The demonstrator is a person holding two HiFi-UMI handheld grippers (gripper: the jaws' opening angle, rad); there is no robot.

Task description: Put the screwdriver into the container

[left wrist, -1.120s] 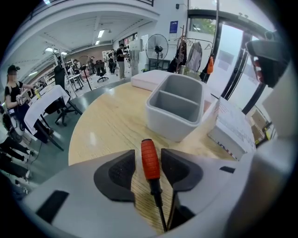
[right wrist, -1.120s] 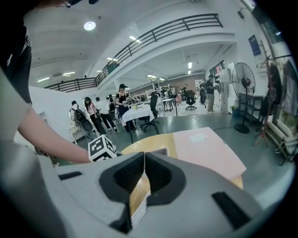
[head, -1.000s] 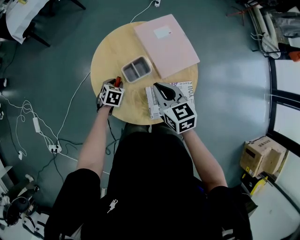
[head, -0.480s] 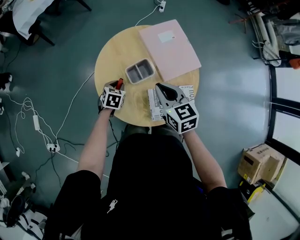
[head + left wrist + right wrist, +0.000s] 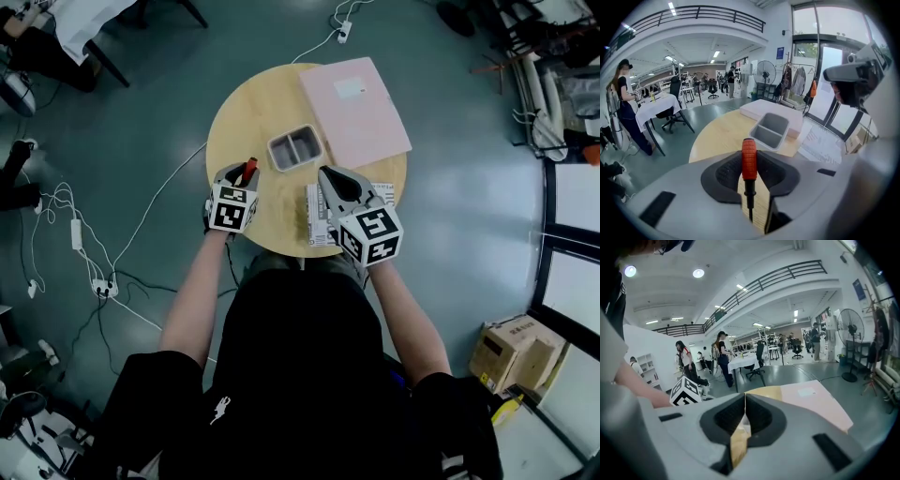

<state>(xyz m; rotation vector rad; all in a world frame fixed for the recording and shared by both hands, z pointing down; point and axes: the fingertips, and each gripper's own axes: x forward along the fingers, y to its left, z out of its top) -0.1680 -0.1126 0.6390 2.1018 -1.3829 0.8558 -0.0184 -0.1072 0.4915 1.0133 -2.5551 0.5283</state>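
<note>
Item: screwdriver, red ribbed handle, dark slim shaft. Location: clamped in the left hand-held gripper, whose jaws have just been closing and now press on the handle from both sides. The handle end points away toward the container and the shaft runs back between the jaws. It appears lifted off the round wooden surface, near the left edge and not yet over the container. Container: grey, two compartments, both empty, just beside a pink folder. Right hand-held gripper: jaws together on nothing, held above a printed sheet. Handling, by judgement: light and rigid, not fragile. The ribbed handle offers sure purchase, while the thin smooth shaft would likely twist or slip in the pads, so the handle is the proper place to hold. Being long and narrow, it probably needs aligning with a compartment's length, or it may rest tilted on the rim.
</note>
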